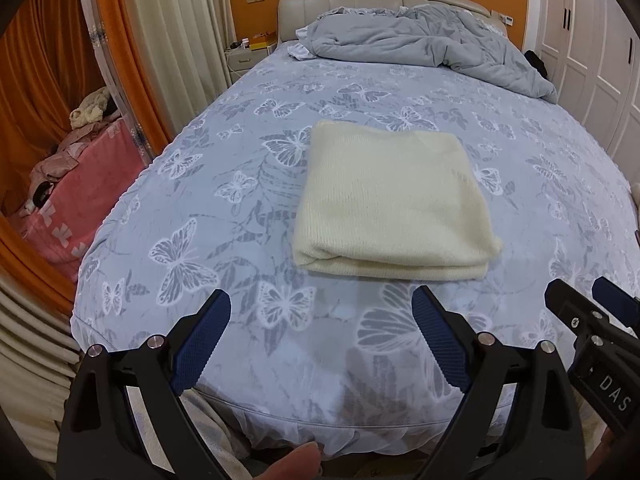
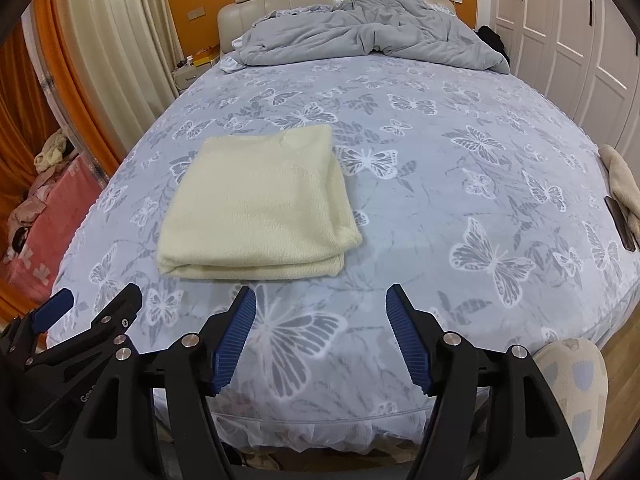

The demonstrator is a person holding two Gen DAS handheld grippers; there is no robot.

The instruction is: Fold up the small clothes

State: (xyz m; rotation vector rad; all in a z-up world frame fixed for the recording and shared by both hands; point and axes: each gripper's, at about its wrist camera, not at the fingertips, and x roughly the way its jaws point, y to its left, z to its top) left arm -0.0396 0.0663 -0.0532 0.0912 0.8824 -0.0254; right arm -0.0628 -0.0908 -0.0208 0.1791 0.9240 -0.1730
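Cream-yellow knitted garment (image 1: 394, 200) lies folded into a flat rectangular stack on the blue-grey butterfly-print bedsheet (image 1: 224, 168), toward the foot half of the bed; layered fold edges face the cameras, top surface smooth, one near corner slightly rumpled. Left black gripper with blue ribbed pads (image 1: 320, 332) hovers above the near bed edge, jaws spread wide, holding nothing, clear of the garment. Right black gripper with blue ribbed pads (image 2: 320, 334) beside it, level, likewise released and empty, garment ahead and to its left. Rumpled grey duvet (image 2: 360, 36) heaped at the headboard
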